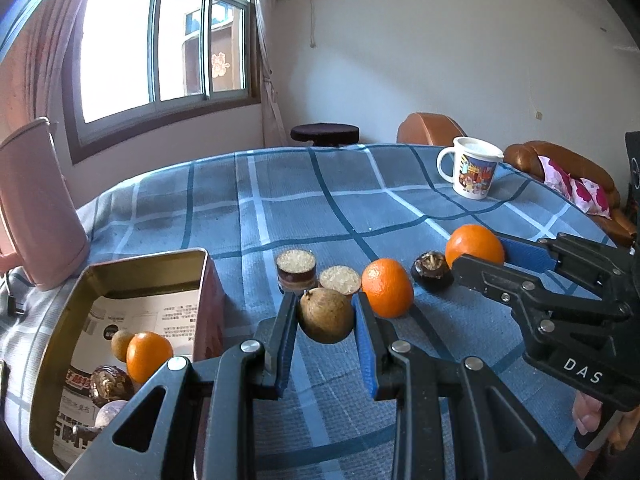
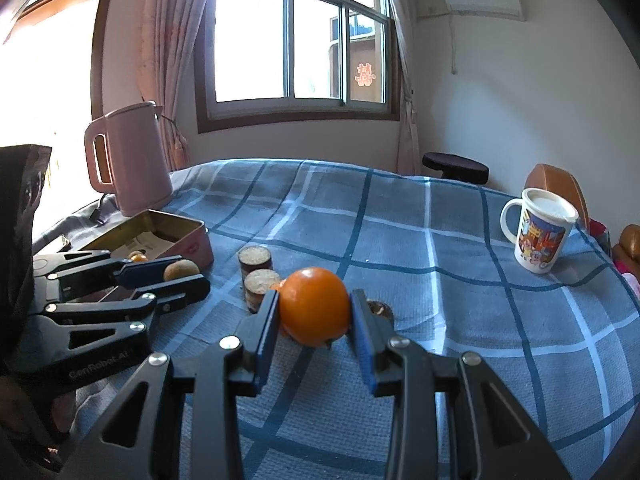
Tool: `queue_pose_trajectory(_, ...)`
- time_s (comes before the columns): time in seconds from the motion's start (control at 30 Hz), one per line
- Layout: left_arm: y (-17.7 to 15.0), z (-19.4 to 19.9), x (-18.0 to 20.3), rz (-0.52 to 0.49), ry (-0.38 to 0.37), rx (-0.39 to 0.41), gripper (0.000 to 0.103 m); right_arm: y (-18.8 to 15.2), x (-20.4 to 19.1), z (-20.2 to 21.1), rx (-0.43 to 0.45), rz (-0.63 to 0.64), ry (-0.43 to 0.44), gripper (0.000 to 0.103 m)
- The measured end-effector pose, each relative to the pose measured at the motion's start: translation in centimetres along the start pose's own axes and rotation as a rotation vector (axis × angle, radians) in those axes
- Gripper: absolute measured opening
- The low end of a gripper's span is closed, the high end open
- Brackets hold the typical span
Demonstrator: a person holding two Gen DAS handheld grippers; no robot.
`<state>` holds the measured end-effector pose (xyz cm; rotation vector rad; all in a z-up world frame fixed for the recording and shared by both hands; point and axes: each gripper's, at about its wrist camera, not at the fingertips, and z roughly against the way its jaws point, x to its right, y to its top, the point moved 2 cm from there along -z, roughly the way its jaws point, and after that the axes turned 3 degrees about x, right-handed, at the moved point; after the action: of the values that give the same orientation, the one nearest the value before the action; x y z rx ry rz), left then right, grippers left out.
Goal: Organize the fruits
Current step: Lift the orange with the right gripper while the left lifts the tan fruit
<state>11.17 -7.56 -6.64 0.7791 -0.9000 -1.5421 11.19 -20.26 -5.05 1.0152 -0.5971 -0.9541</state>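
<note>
The left gripper (image 1: 325, 322) squeezes a brown round fruit (image 1: 326, 315), just above the counter (image 1: 304, 216) beside the tin box (image 1: 132, 280). The right gripper (image 2: 314, 312) squeezes an orange (image 2: 314, 306) over the counter.

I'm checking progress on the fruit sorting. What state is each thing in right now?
Left tool: shut on brown round fruit, lifted.
Right tool: shut on an orange.
Tin box: open, lidless, holding an orange, brown fruits and printed paper.
Second orange: loose on the tablecloth.
Dark fruit: loose on the tablecloth.
Mug: upright, lid on.
Pink kettle: upright.
</note>
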Motion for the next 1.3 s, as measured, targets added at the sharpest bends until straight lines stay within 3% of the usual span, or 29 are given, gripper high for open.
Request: queue_pose_trajectory(1.3, 0.1, 3.2, 0.0, -0.013, 0.057, 0.169, 0.029, 0.2, -0.2, 2.6, 0.142, 0.028, -0.001, 0.038)
